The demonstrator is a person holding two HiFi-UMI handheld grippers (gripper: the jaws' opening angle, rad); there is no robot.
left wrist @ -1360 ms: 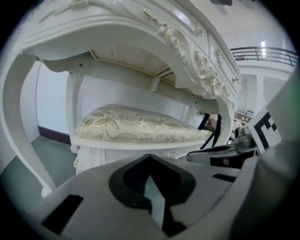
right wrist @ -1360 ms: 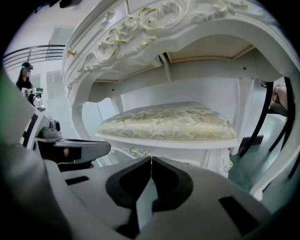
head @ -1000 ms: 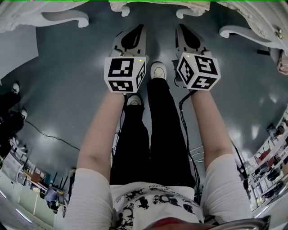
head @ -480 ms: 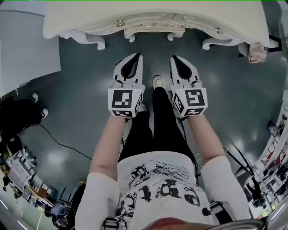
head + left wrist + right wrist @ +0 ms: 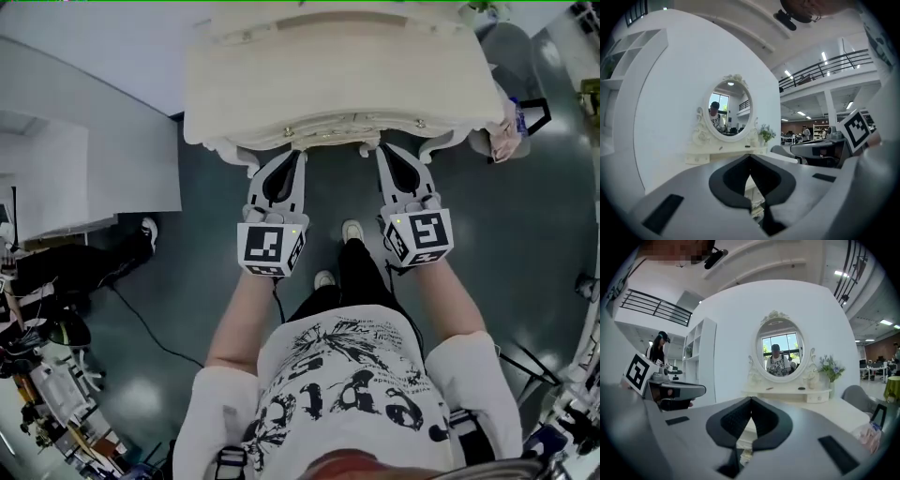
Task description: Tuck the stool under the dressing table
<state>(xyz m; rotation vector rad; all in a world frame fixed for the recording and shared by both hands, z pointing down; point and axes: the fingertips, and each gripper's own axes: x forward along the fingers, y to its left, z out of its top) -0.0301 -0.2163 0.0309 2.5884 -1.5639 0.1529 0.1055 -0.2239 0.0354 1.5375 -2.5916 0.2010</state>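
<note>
Left hand-held gripper (image 5: pixel 289 159), closed, at cream carved dressing table (image 5: pixel 337 84)

The dressing table (image 5: pixel 337 84) is cream all over. The left hand-held gripper (image 5: pixel 296 155) and the right hand-held gripper (image 5: pixel 382 150) are light grey with black pads inside, and each has black-and-white square markers on its cube. The floor (image 5: pixel 187 309) is dark blue-grey. The person's shirt (image 5: pixel 347 394) is white with black print, the trousers (image 5: pixel 361 277) are black, and the shoes (image 5: pixel 352 231) are white.
</note>
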